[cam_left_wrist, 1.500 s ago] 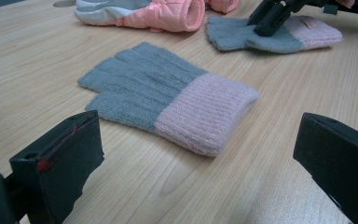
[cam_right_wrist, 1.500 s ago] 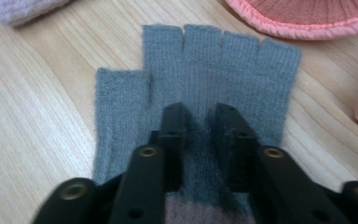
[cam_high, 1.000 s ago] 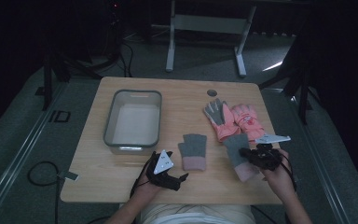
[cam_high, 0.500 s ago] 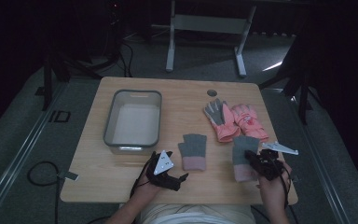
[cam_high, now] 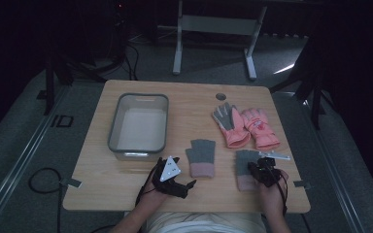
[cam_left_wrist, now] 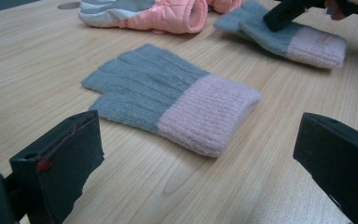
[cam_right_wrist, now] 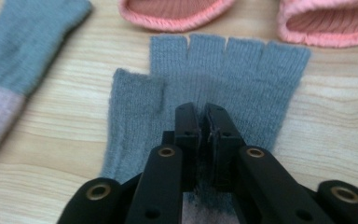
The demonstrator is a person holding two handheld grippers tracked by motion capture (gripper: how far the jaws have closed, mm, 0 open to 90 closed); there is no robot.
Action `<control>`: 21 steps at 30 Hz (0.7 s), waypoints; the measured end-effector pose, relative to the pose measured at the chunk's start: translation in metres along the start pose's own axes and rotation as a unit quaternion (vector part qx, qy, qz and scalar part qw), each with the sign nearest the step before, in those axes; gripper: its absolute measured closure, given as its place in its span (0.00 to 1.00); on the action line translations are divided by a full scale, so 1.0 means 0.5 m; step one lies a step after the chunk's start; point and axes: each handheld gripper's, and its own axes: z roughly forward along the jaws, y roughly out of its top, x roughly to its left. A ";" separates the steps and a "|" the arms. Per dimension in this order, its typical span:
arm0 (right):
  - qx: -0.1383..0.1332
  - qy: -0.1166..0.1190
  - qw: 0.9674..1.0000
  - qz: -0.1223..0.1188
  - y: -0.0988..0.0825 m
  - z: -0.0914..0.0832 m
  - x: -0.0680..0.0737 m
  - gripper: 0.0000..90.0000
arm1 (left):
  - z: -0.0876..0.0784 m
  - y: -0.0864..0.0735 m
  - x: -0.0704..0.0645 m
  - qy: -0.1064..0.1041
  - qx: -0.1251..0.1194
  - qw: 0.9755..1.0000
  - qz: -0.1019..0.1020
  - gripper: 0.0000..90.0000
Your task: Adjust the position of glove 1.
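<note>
My right gripper (cam_right_wrist: 202,112) sits on the right grey glove (cam_right_wrist: 223,79), jaws nearly together, just parting, no knit visibly caught. My left gripper (cam_left_wrist: 200,154) gapes wide, facing the other glove (cam_left_wrist: 168,98).

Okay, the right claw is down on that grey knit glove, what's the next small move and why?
Probably lift the right claw slightly and check that the grey glove rises with it. Its jaws stand almost together on the glove's middle, seemingly pinching the knit, and the glove lies flat on the table. The bin sits to the left.
</note>
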 end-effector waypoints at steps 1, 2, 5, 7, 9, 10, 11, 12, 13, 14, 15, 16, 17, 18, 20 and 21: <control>0.004 0.000 1.000 -0.001 -0.001 0.005 -0.002 0.88 | 0.000 0.000 0.000 0.000 0.000 1.000 0.001 0.01; 0.007 0.001 1.000 0.000 -0.003 0.010 -0.005 0.84 | 0.000 0.000 0.000 -0.001 0.000 1.000 0.001 0.01; 0.005 0.003 1.000 -0.004 -0.006 0.015 -0.005 0.77 | 0.000 0.000 0.000 -0.001 -0.002 1.000 0.000 0.01; 0.002 0.000 1.000 -0.021 -0.007 0.017 -0.005 0.72 | 0.000 0.000 0.000 -0.002 -0.002 1.000 -0.001 0.01; 0.000 -0.003 1.000 -0.029 -0.008 0.019 -0.005 0.69 | 0.000 0.000 0.000 -0.002 -0.001 1.000 0.000 0.01; 0.000 -0.003 1.000 -0.029 -0.008 0.019 -0.005 0.69 | 0.000 0.000 0.000 -0.002 -0.001 1.000 0.000 0.01; 0.000 -0.005 0.999 -0.036 -0.008 0.020 -0.004 0.67 | 0.000 0.000 0.000 -0.002 -0.001 1.000 0.000 0.01; -0.001 -0.005 0.999 -0.054 -0.008 0.022 0.000 0.63 | 0.000 0.000 0.000 -0.002 -0.001 1.000 0.000 0.01; -0.001 -0.004 0.998 -0.056 -0.008 0.021 0.000 0.61 | 0.000 0.000 0.000 -0.002 -0.002 1.000 0.000 0.01; 0.000 0.002 0.999 -0.054 -0.008 0.021 -0.003 0.59 | 0.000 0.000 0.000 -0.002 -0.001 1.000 0.000 0.01; 0.001 0.008 0.999 -0.051 -0.007 0.021 -0.006 0.58 | 0.000 0.000 0.000 -0.003 0.000 1.000 0.001 0.01; 0.001 0.008 0.999 -0.051 -0.007 0.021 -0.006 0.58 | 0.000 0.000 0.000 -0.003 0.000 1.000 0.001 0.01; 0.002 0.014 0.999 -0.048 -0.006 0.019 -0.008 0.58 | 0.000 0.000 0.000 -0.002 -0.001 1.000 0.000 0.01; -0.001 0.029 0.998 -0.054 -0.002 0.014 -0.015 0.59 | 0.000 0.000 0.000 -0.002 -0.001 1.000 0.000 0.01; 0.005 0.042 0.996 -0.078 0.007 0.007 -0.024 0.62 | 0.000 0.000 0.000 -0.002 -0.001 1.000 0.000 0.01; 0.002 0.058 0.994 -0.090 0.011 0.003 -0.032 0.64 | 0.000 0.000 0.000 -0.002 -0.002 1.000 -0.001 0.01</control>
